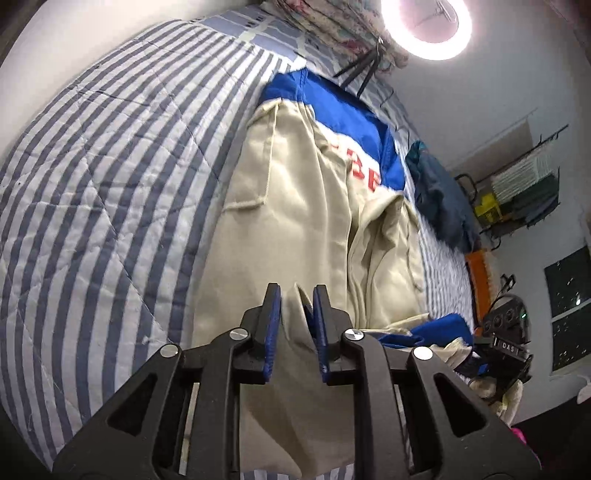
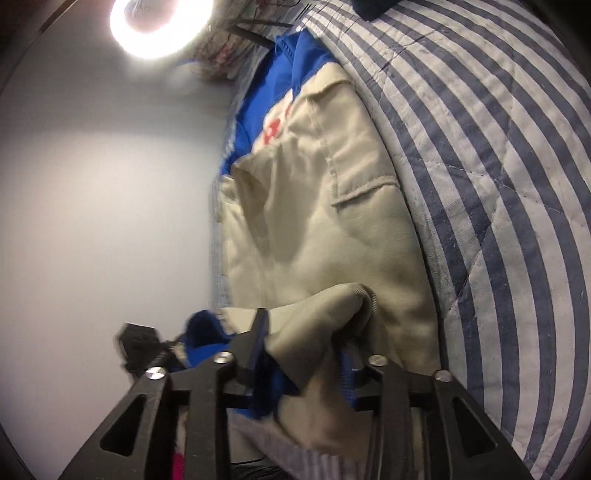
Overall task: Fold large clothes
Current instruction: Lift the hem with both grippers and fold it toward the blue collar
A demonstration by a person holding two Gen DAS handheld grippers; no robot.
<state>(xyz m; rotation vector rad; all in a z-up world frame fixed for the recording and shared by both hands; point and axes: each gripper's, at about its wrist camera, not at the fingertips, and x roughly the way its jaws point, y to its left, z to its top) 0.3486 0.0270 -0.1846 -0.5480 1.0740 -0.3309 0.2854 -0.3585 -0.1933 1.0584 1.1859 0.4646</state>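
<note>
A large cream and blue garment, with red lettering across the chest, is spread lengthwise over a bed covered by a blue-and-white striped quilt. Its blue collar end lies toward the far end of the bed, near a floral pillow and a bright ring lamp; its near end reaches the bed's near edge, where both claws are seen.

The left claw is nearly pressed together, and a raised ridge of cream cloth is pinched between its blue pads. The right claw is partly spread; a bunched fold of cream cloth, with blue fabric beneath, sits between its fingers, and whether the pads are pressing on it cannot be told.

The fabric is judged to be soft, thick and limp, rather heavy for its size, and not fragile. It would be expected to sag and crumple wherever it is unsupported, and to drag on the quilt rather than slide. Hold is best taken at hems, seams or corners, with both claws set well apart along one edge, so the layers are lifted together.

A dark blue cloth lies by the bed's right edge.
</note>
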